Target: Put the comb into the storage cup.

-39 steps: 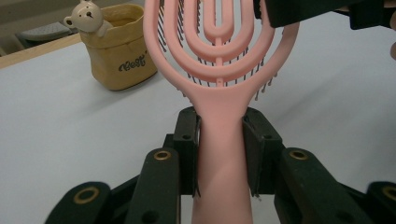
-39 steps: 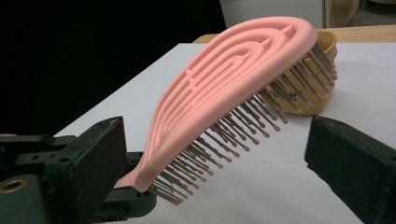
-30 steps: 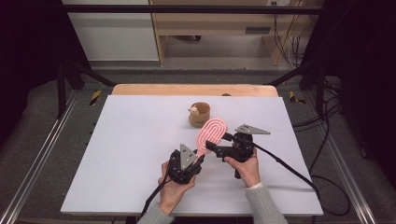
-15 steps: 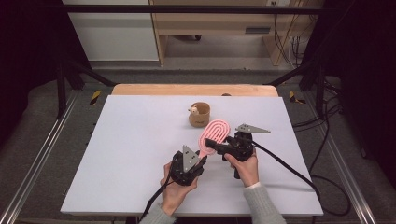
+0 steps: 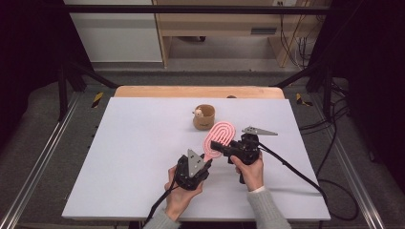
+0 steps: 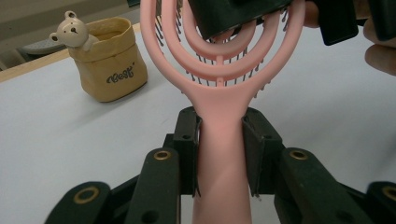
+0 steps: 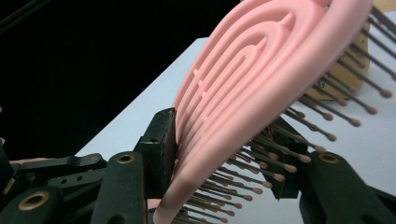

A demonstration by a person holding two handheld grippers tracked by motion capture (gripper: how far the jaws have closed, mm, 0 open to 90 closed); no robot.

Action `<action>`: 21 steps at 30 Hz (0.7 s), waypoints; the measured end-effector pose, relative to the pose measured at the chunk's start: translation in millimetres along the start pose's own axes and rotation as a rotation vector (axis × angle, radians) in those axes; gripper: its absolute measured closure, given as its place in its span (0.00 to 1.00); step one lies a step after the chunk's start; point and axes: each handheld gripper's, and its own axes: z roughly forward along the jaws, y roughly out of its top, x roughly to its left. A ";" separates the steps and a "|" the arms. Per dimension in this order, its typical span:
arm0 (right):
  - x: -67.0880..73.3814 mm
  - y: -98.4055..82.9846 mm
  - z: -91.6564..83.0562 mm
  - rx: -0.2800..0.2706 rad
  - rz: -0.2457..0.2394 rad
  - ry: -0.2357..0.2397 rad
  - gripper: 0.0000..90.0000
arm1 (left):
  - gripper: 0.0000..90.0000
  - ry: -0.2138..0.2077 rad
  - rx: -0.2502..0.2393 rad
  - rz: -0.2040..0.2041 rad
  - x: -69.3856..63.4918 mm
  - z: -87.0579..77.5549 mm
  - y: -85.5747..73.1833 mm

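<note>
While the pink hairbrush (image 5: 219, 137) hangs above the tabletop (image 5: 133, 157), my left tongs (image 5: 206, 165) clamp its handle and my right tongs (image 5: 220, 147), jaws just closing, pinch its head, back and bristles. Bear cup (image 5: 204, 116) sits just beyond.

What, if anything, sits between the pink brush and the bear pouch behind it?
Nothing visible: bare white table lies between the pink brush and the bear pouch. Left gripper clamps the handle; right gripper has just been closing on the head.
</note>
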 end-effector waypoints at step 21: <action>6.0 -0.5 -5.6 -0.011 0.013 0.048 0.69 | 0.77 0.003 0.001 0.009 -1.8 5.0 -0.6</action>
